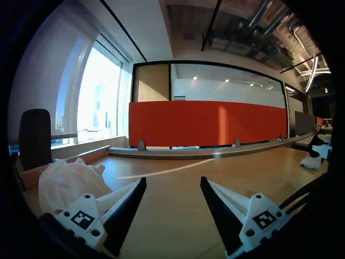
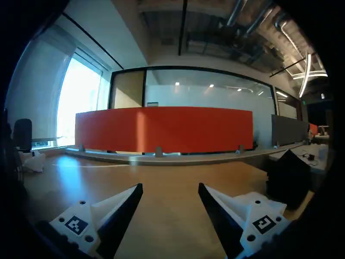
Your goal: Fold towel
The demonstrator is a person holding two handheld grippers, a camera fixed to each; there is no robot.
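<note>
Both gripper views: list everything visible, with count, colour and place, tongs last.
towel: one, white, crumpled, left on the table
table: one, light wood, foreground
divider panel: one, orange-red, along the table's far edge
chair back: one, black, behind the towel
dark object: one, black, right on the table, kind unclear
window: one, bright, far left
left tongs: one pair, white and black, open
right tongs: one pair, white and black, open

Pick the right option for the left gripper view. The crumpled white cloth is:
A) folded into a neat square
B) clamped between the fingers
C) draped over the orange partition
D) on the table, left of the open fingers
D: the white cloth lies bunched on the table beside the left gripper, whose fingers stand apart with nothing between them.
</note>
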